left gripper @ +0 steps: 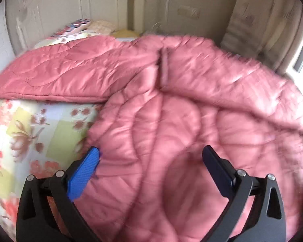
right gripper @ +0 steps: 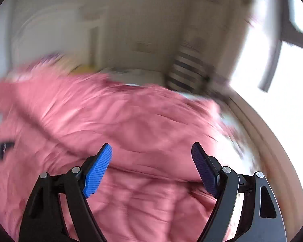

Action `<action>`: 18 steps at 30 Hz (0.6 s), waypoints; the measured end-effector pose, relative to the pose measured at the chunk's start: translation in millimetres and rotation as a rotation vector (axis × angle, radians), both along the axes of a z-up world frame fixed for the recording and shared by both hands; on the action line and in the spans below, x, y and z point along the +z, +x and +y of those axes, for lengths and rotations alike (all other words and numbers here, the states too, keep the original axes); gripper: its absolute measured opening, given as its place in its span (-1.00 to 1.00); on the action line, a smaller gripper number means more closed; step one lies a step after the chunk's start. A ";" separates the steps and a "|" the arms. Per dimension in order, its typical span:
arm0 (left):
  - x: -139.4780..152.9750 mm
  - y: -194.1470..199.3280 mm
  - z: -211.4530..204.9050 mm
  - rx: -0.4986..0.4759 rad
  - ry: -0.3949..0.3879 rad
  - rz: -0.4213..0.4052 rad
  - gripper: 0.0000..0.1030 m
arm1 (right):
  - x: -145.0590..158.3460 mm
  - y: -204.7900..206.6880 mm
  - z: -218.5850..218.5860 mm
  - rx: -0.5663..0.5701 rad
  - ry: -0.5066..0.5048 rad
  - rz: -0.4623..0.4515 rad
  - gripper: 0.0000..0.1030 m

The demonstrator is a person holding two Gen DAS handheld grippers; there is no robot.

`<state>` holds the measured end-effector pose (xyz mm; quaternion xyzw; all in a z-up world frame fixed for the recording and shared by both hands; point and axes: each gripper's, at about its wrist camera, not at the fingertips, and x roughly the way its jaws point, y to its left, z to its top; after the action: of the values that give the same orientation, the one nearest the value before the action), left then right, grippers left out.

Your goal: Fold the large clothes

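A large pink quilted padded coat [left gripper: 171, 104] lies spread over a bed, one sleeve [left gripper: 56, 74] stretched out to the left. My left gripper [left gripper: 151, 157] hangs just above its near part with the jaws wide apart and nothing pinched between the blue pads [left gripper: 82, 173]. In the right wrist view the same pink coat [right gripper: 121, 125] fills the lower half, blurred by motion. My right gripper [right gripper: 151, 151] is over it, jaws spread wide, with no fabric caught between the fingers.
A floral bedsheet [left gripper: 30, 133] shows at the left under the coat. Pillows [left gripper: 80, 27] lie at the head of the bed before pale wardrobe doors [left gripper: 70, 4]. A striped cloth [right gripper: 183, 72] and a bright window [right gripper: 282, 60] are at the right.
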<state>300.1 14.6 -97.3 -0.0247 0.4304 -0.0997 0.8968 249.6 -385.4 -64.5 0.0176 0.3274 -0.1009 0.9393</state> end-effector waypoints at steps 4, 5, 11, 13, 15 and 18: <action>43.4 1.1 -18.4 -0.070 -0.146 -0.099 0.96 | -16.1 -17.5 -45.1 -0.138 0.237 -0.031 0.50; 53.3 7.5 -30.1 -0.088 -0.133 -0.125 0.96 | -22.3 -23.4 -53.6 -0.163 0.295 -0.035 0.50; 44.5 78.3 -98.9 -0.150 0.046 -0.115 0.96 | -52.6 -39.9 -110.5 -0.320 0.599 -0.074 0.43; 18.5 100.0 -110.2 -0.138 0.120 -0.032 0.96 | -50.3 -39.2 -106.3 -0.315 0.578 -0.079 0.41; -6.8 108.1 -111.1 -0.131 0.154 -0.002 0.96 | -46.4 -38.5 -102.4 -0.309 0.560 -0.082 0.40; -4.4 107.1 -105.0 -0.125 0.129 -0.012 0.96 | -40.6 -52.9 -100.2 -0.321 0.556 -0.085 0.24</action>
<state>407.2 -90.5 -101.7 0.0606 0.4314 -0.1277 0.8910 196.8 -485.6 -105.2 0.3291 0.2959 -0.1538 0.8834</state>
